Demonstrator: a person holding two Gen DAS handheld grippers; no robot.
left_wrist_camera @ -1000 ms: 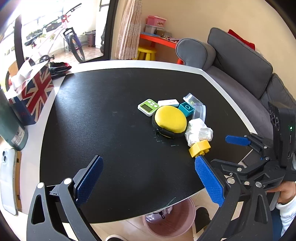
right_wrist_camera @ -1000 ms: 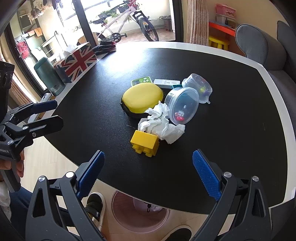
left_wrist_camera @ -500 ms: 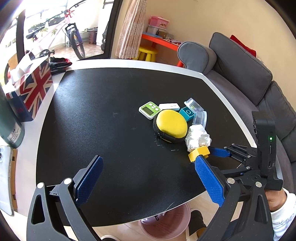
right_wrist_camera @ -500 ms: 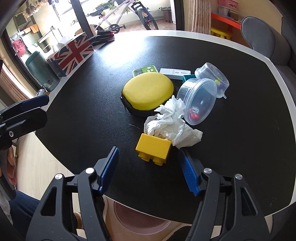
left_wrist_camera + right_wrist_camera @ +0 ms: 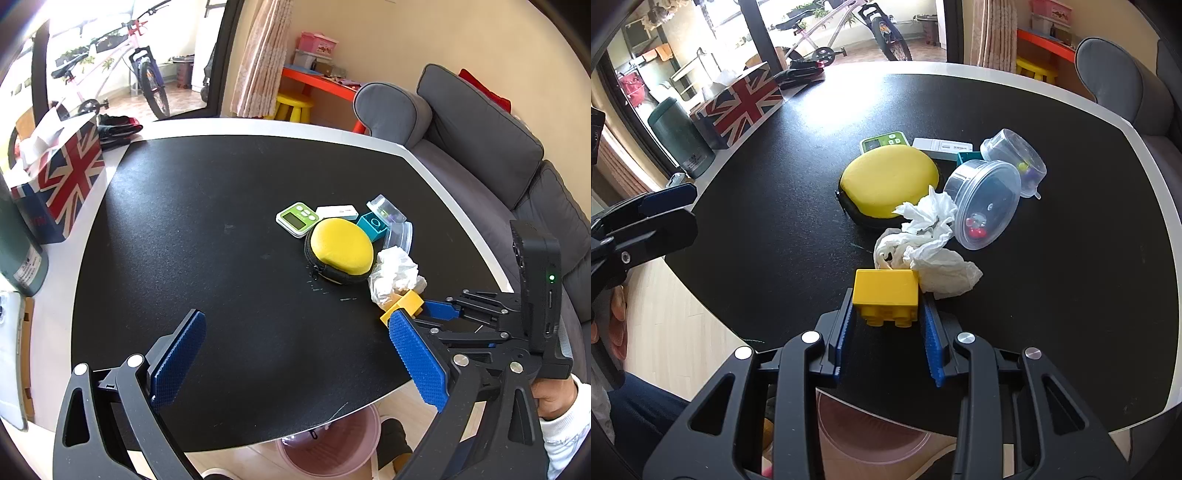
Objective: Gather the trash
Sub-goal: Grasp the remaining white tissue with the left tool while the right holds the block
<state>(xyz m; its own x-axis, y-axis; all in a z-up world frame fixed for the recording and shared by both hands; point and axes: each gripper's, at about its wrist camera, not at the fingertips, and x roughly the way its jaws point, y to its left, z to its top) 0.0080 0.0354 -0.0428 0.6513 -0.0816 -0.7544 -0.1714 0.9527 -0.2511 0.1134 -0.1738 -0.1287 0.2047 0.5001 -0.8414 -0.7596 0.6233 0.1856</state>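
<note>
A yellow toy brick point(image 5: 885, 295) lies on the black table point(image 5: 775, 206) just in front of a crumpled white tissue point(image 5: 929, 243). My right gripper point(image 5: 886, 317) is shut on the yellow brick, one blue pad against each side. In the left wrist view the brick point(image 5: 404, 304) and tissue point(image 5: 395, 273) show at the right, with the right gripper point(image 5: 424, 312) on the brick. My left gripper point(image 5: 295, 362) is open and empty above the table's near edge. A pink bin point(image 5: 879, 435) stands on the floor below the table edge.
Behind the tissue lie a yellow round case point(image 5: 890, 182), two clear plastic tubs point(image 5: 988, 203), a teal cube point(image 5: 373, 226), a green timer point(image 5: 884, 141) and a white box point(image 5: 942, 144). A Union Jack tissue box point(image 5: 738, 105) and green canister point(image 5: 681, 138) stand far left. A grey sofa point(image 5: 498, 155) is at the right.
My right gripper moved forward to the yellow brick and its jaws closed from wide open onto it. My left gripper stayed open and nearly still.
</note>
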